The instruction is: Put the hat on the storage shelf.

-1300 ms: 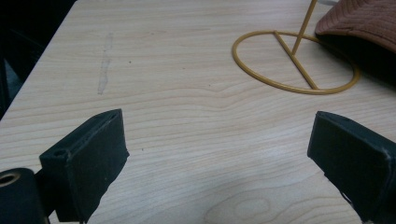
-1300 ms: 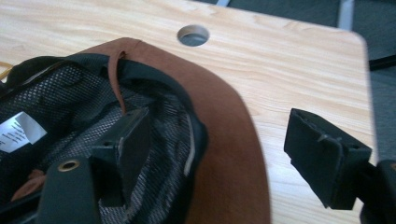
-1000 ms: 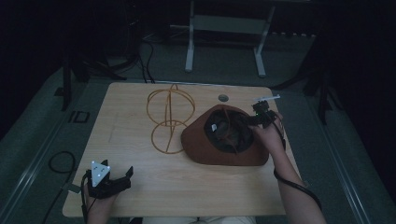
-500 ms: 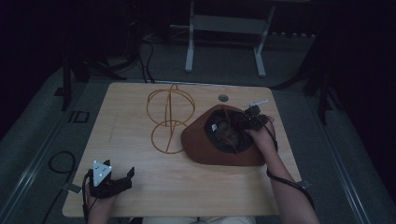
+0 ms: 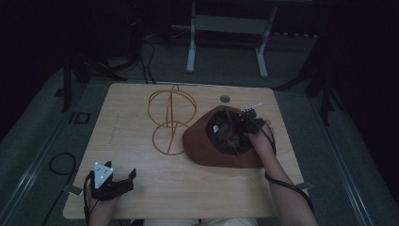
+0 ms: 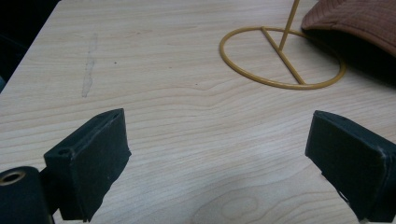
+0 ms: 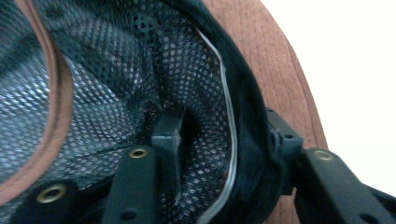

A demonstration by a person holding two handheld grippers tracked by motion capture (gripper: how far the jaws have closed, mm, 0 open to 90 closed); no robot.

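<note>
— Where's the hat (image 5: 207, 146)?

— Upside down on the table (image 5: 141, 188), right side, brim against the wire stand (image 5: 170, 120).

— And the right gripper (image 5: 241, 123)?

— Down at the hat's rim, one jaw inside the mesh lining, one outside (the jaws have just been closing on the edge between them).

— The left gripper (image 5: 123, 181)?

— Spread wide over bare wood, well apart from the hat.

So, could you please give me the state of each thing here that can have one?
Hat: upside down on the table, mesh lining up, rim beside the stand's base ring.
Wire stand: upright, nothing on it.
Right gripper: one of its fingers inside the hat and one outside, astride the crown wall; jaws have just been closing, grip not clearly tight.
Left gripper: open, holding nothing, low over bare table.
</note>
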